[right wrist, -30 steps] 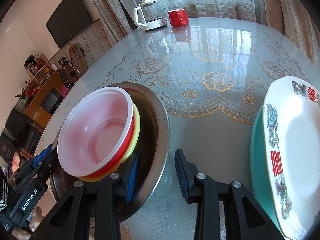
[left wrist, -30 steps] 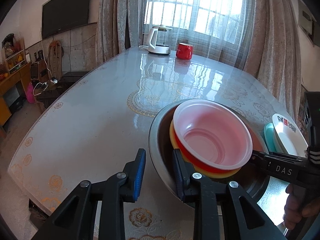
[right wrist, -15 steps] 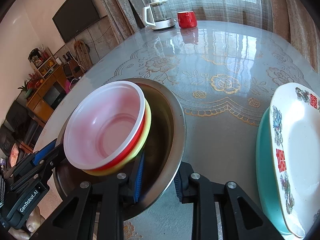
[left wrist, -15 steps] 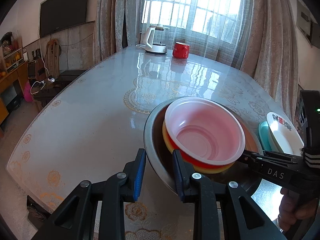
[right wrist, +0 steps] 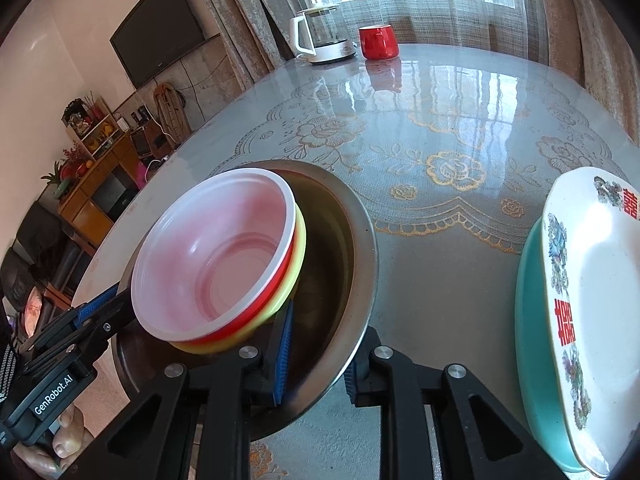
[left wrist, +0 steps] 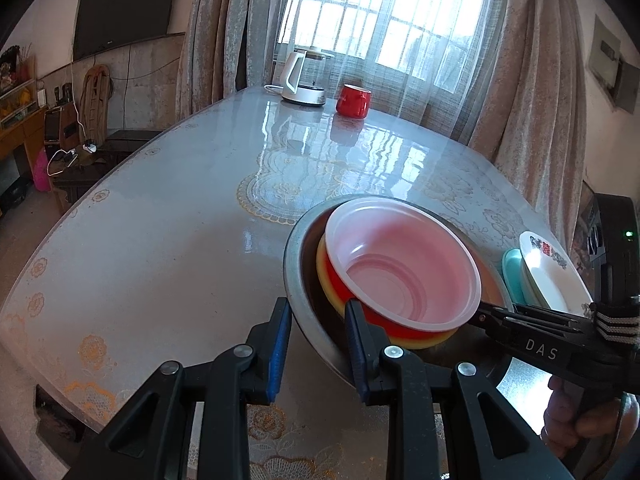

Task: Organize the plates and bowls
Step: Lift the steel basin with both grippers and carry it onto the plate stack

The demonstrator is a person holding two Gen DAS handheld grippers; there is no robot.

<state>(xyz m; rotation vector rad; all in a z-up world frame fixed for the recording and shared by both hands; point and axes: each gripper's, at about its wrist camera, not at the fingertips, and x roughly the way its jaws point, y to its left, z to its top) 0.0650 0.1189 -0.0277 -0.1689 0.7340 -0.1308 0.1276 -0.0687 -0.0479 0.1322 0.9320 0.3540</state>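
Note:
A steel bowl (left wrist: 298,252) (right wrist: 360,248) holds a nested stack: a translucent pink bowl (left wrist: 400,264) (right wrist: 212,256) on a red bowl (left wrist: 340,286) in a yellow bowl (right wrist: 300,248). My left gripper (left wrist: 316,336) is shut on the steel bowl's left rim, and my right gripper (right wrist: 320,356) is shut on its right rim. The bowl looks raised above the table. A white flowered plate (right wrist: 592,300) (left wrist: 548,268) lies on a teal plate (right wrist: 532,312) to the right.
The glass-topped table (left wrist: 180,220) has a lace cloth under it. A white kettle (left wrist: 300,80) and a red mug (left wrist: 352,100) stand at its far end by the window. A TV and shelves are to the left.
Both grippers have closed onto the steel bowl's opposite rims. The bowl with its stack has risen and tilted a little.

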